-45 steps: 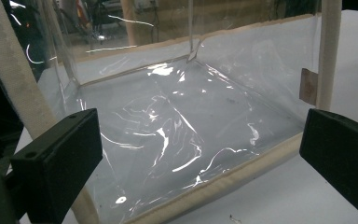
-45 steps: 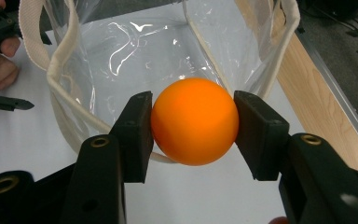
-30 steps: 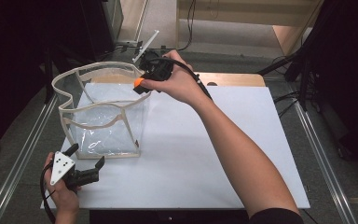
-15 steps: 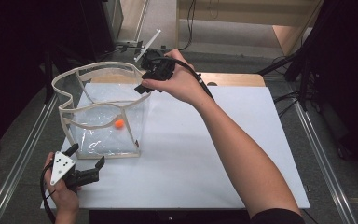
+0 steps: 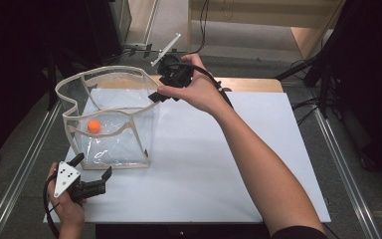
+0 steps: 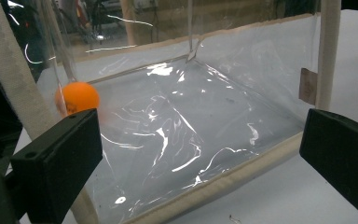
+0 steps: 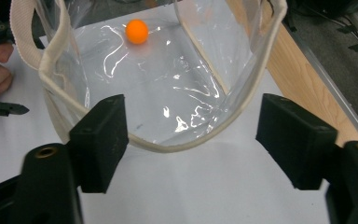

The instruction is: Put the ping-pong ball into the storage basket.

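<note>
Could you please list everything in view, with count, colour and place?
ball: one, orange, inside the bag, near its left wall.
bag: one, clear plastic with cream trim, open top, standing on the left part of the table.
table: one, white top with a wooden strip along the far edge.
metal rails: two, grey, along the table's left and right sides.
cables: several, black, on the floor to the right.
left gripper: one, black with a grey plate, near the bag's front corner, fingers open and empty.
right gripper: one, black, above the bag's far rim, fingers just opened, nothing between them.
</note>
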### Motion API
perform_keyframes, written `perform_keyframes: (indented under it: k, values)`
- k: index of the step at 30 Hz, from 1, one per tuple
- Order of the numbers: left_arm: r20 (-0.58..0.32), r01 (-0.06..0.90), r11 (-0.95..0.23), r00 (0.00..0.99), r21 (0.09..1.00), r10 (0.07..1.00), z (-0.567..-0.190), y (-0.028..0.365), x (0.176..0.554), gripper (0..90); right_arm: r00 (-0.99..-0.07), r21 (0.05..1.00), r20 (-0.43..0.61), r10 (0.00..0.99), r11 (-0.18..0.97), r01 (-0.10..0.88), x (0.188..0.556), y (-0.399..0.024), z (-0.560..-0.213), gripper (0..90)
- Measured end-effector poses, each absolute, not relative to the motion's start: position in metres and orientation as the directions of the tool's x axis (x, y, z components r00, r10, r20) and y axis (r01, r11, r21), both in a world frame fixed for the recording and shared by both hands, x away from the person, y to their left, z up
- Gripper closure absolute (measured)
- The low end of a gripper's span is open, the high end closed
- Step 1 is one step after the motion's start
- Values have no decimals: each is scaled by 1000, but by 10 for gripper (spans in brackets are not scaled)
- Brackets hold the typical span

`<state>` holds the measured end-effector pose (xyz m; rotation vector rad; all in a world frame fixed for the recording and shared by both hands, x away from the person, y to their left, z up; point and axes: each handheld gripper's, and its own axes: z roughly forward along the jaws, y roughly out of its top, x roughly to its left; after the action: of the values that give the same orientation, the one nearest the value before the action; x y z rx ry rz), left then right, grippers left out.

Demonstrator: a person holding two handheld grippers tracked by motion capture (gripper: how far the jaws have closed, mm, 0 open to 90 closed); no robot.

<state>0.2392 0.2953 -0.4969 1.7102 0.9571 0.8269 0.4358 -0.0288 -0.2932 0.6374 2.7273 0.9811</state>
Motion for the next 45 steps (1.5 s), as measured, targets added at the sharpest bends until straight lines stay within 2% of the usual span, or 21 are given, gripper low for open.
perform_keyframes:
  k: [7, 45]
  values:
    - [99, 222, -223, 460, 949, 882, -497, 295, 239, 0, -886, 653, 1, 463, 671, 351, 435, -40, -295, 112]
    - [104, 224, -228, 460, 947, 882, -497, 295, 239, 0, -852, 684, 36, 522, 609, 401, 416, -102, -326, 110]
